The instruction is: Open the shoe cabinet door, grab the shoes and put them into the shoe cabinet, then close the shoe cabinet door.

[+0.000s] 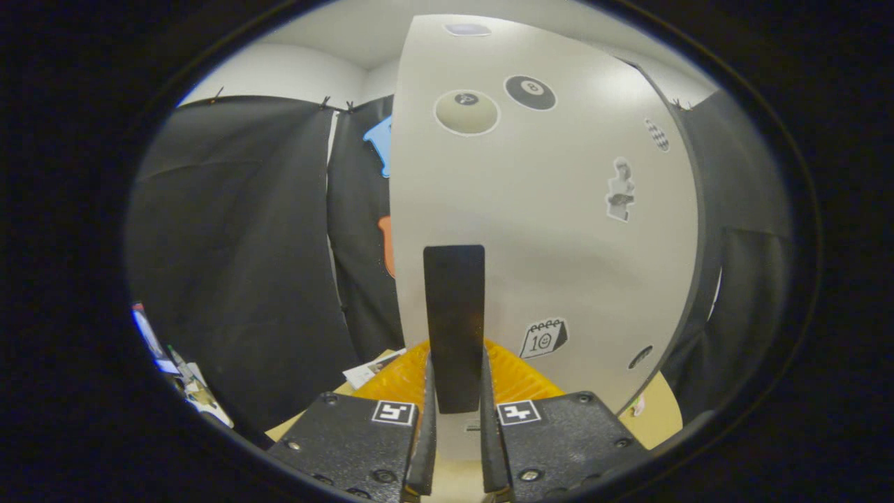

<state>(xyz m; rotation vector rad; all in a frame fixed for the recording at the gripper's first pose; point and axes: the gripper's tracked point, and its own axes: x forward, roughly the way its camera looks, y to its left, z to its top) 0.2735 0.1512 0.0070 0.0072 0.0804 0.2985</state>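
Shoe cabinet door, pale and dotted with stickers, rises directly ahead of the gripper. The two fingers are closed on the door's dark upright handle, one pressing each side. An orange ribbed object lies low behind the handle, on a tan surface.

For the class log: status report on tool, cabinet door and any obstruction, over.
Tool shut on door handle. Cabinet door close ahead. Yellow item low beside door.

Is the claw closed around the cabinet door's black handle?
Yes, the claw has both fingers pressing the sides of the black handle on the white cabinet door.
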